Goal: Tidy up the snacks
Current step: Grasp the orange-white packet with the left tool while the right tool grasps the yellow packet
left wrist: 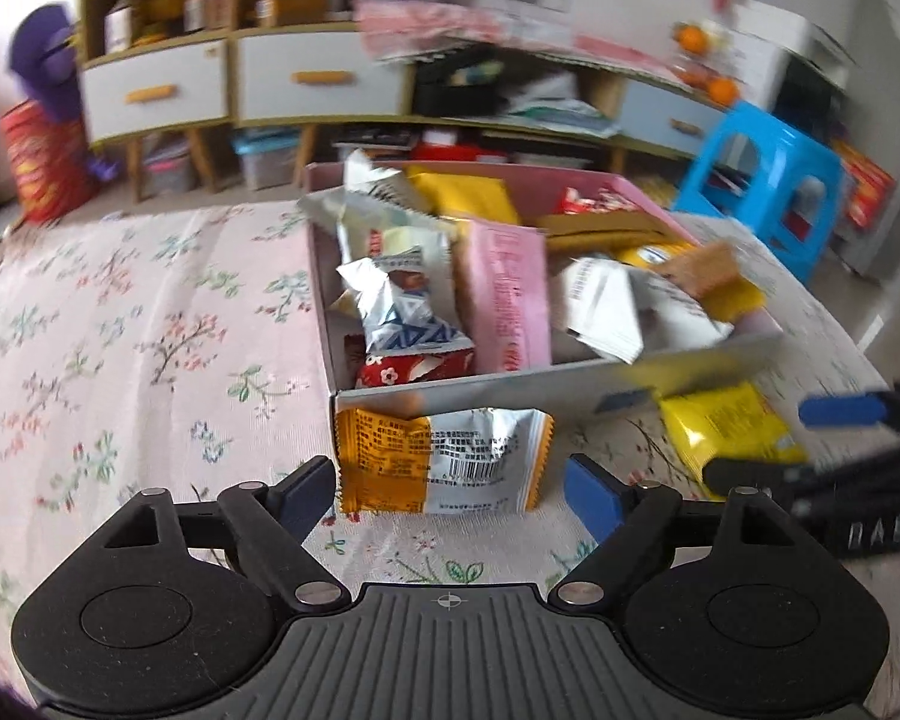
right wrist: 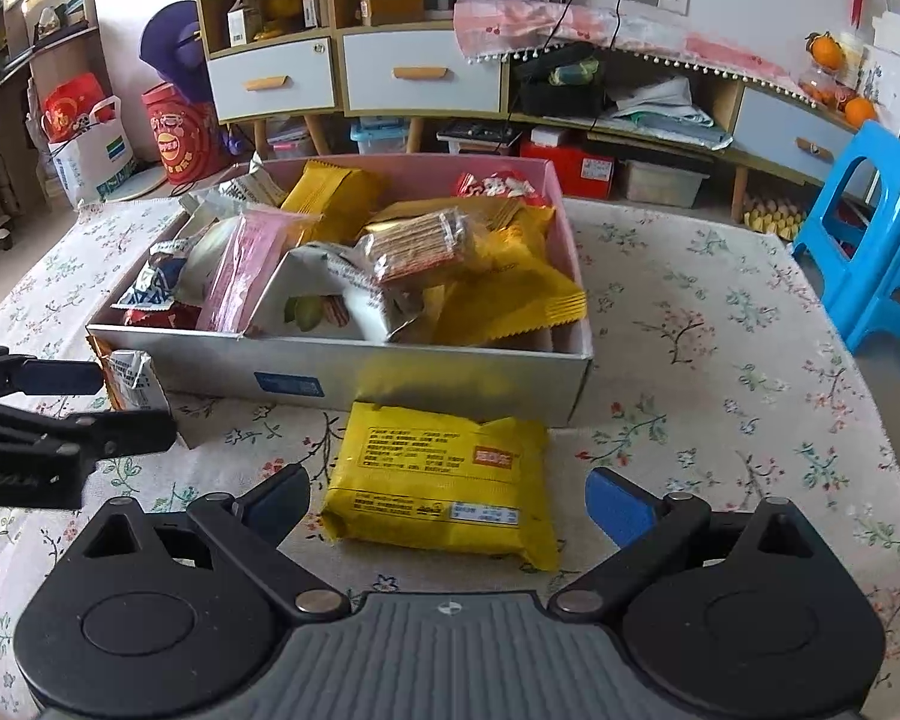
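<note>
1. Two packets lie outside the box, so the step in hand looks like gathering the last loose snacks. Left wrist view: the left gripper has its jaws spread, nothing pinched, on either side of an orange-and-white packet. That packet is crinkled foil-like film with zigzag ends, leaning against the near wall of the snack box.
2. The box is a shallow cardboard tray, pale outside and pink inside, heaped with glossy wrappers. It sits toward the far edge of the counter, which wears a soft floral cloth.
3. Next move, as I judge it: close on the thin packet without crushing it, then lift it over the wall.
4. Right wrist view: the right gripper also has its jaws spread and empty, flanking a yellow packet. This one is flat, pillow-shaped and smooth, lying on the cloth just before the box's near wall.
5. Inside the box, a clear sleeve of ridged crackers rests on top.
</note>
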Motion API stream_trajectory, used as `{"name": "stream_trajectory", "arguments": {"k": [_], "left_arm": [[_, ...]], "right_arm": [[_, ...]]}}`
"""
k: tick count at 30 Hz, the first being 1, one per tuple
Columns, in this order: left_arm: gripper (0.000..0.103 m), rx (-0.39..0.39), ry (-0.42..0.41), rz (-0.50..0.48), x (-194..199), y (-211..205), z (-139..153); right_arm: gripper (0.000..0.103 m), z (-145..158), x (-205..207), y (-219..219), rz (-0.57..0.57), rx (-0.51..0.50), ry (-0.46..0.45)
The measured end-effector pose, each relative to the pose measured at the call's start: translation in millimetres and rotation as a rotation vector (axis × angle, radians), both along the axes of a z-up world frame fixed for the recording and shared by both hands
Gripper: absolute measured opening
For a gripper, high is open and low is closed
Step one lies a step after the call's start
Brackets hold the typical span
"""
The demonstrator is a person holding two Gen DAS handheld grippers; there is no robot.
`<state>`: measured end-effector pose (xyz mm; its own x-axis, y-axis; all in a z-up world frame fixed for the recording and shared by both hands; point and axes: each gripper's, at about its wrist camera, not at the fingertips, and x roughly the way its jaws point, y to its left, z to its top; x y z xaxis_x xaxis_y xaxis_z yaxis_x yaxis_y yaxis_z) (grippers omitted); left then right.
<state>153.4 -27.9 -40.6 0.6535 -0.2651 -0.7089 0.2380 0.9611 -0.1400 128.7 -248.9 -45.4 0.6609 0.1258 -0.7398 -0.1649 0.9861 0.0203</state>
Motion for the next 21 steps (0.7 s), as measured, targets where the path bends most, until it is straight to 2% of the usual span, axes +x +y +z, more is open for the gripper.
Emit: {"name": "stream_trajectory", "arguments": {"k": [5, 11, 13, 15, 21], "left_arm": [[0.085, 0.016, -0.008, 0.082, 3, -8, -10], [0.084, 0.065, -0.076, 0.066, 4, -11, -16], [0.082, 0.062, -0.086, 0.054, 3, -10, -17], [0.075, 0.05, -0.085, 0.049, 3, -7, -16], [0.066, 0.041, -0.071, 0.058, 5, -4, -12]], "right_arm": [[0.089, -7, 6, 8, 0.009, -0.013, 0.02], [0.084, -11, 10, 10, 0.013, -0.024, 0.026], [0.078, -11, 11, 8, 0.01, -0.018, 0.025], [0.073, -11, 12, 6, 0.006, -0.014, 0.019], [0.067, -8, 14, 8, 0.007, -0.012, 0.02]]}}
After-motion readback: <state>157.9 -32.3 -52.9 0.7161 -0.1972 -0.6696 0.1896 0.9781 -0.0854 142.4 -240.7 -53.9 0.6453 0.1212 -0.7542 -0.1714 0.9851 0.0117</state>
